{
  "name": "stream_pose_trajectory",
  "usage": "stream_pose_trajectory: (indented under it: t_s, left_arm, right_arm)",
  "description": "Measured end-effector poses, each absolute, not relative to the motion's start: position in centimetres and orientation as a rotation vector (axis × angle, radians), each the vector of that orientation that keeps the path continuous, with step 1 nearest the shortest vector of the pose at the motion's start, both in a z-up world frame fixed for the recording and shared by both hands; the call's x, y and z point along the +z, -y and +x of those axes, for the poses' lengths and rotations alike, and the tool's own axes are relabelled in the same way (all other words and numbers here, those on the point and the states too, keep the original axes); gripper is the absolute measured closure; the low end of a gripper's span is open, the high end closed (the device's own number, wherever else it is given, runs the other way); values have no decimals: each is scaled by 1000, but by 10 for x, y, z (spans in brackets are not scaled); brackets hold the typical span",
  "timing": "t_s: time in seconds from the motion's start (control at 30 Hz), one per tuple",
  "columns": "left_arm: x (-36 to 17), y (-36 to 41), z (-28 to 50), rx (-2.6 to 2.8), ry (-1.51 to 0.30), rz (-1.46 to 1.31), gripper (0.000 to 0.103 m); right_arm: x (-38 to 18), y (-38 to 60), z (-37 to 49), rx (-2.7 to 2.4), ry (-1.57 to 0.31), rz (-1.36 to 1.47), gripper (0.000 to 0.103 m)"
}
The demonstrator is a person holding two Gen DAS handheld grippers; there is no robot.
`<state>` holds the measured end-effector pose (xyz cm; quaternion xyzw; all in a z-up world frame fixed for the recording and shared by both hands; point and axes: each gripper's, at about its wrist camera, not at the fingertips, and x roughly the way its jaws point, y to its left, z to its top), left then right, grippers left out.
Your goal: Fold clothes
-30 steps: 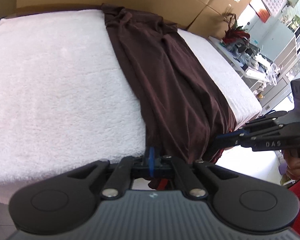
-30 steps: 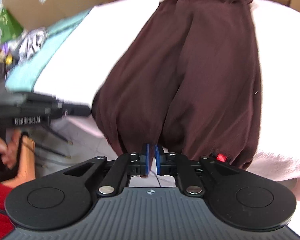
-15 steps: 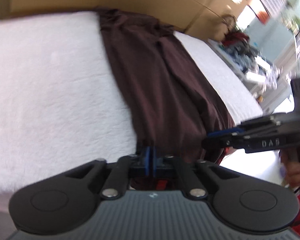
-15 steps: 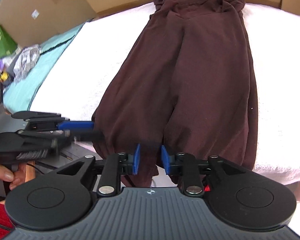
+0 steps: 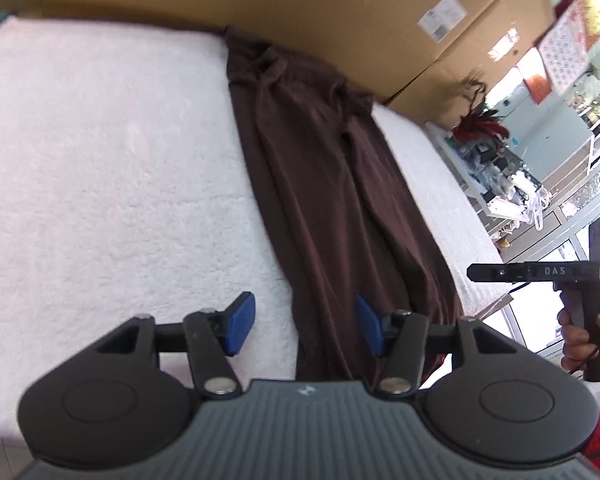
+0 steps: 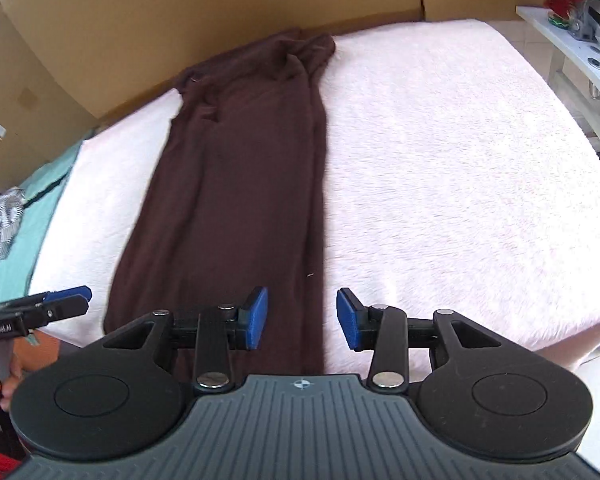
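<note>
both claws just let go: left gripper [image 5: 304, 326] and right gripper [image 6: 302, 318] jaws opening, nothing pinched. garment [image 6: 236, 184] now lies flat, running 6 to 12 on the blanket [image 6: 460, 184]. stretch done, fold next.

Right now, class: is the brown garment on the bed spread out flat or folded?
Folded lengthwise. The brown garment lies as one long narrow strip down the white blanket, its layers doubled over, near end hanging off the edge.
</note>
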<state>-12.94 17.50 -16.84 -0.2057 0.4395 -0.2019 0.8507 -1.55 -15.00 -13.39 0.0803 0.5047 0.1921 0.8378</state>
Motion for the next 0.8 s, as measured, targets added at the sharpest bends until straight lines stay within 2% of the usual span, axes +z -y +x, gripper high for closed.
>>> stream_pose_trajectory:
  t_s: [0.2, 0.37, 0.5, 0.8]
  left_arm:
    - [-175, -171, -105, -443, -933, -530, 41]
    - [-186, -180, -90, -508, -890, -651, 30]
    - [-195, -191, -74, -528, -875, -763, 30]
    - [-195, -186, -40, -559, -866, -763, 30]
  right_arm:
    - [-155, 153, 17, 470, -1147, 227, 61]
    - [-162, 169, 39, 538, -1167, 329, 61]
    - [-171, 176, 59, 614, -1173, 431, 61]
    - [-176, 164, 89, 659, -1112, 447, 71]
